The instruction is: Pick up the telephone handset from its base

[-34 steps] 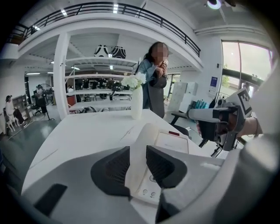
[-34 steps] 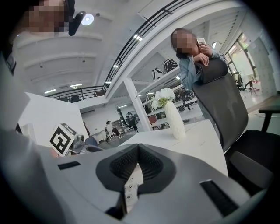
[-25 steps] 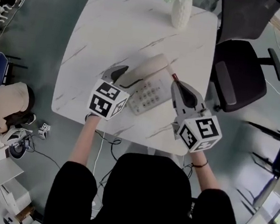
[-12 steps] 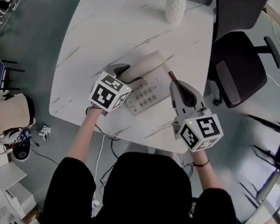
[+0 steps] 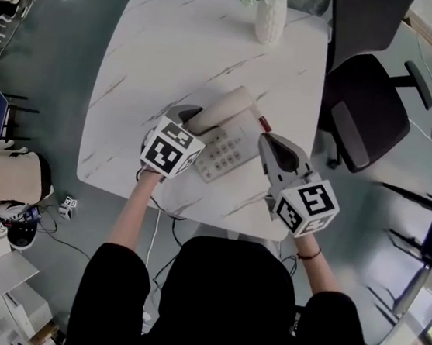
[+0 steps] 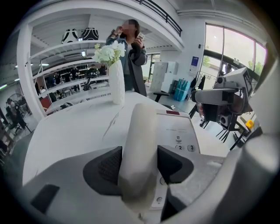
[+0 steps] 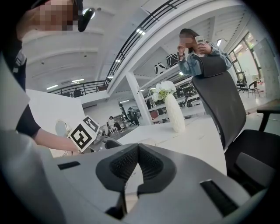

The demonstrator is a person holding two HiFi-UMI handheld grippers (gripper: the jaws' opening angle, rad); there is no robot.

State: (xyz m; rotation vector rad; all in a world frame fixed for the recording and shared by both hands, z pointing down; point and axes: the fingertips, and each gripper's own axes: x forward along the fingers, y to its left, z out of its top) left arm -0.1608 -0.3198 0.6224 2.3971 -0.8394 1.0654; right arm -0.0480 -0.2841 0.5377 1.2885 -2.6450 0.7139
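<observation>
**A:** Left gripper [image 6: 138,165]?
**B:** Jaws closing. The handset [image 6: 140,131] is between them, near end, and the pads [image 6: 109,166] meet both its sides.
**A:** Lifted?
**B:** No. It lies along the left side of the base [image 5: 228,152]. The base sits on the table [image 5: 178,38], towards the near edge.
**A:** Right gripper [image 7: 136,164]?
**B:** Jaws together, nothing in them. It hangs just right of the base. I can't tell if it touches.
**A:** Further out?
**B:** Vase [image 5: 271,20] with white flowers at the table's far edge. Chair [image 5: 368,108] right of the table. A person [image 6: 131,59] stands beyond the far side.
</observation>
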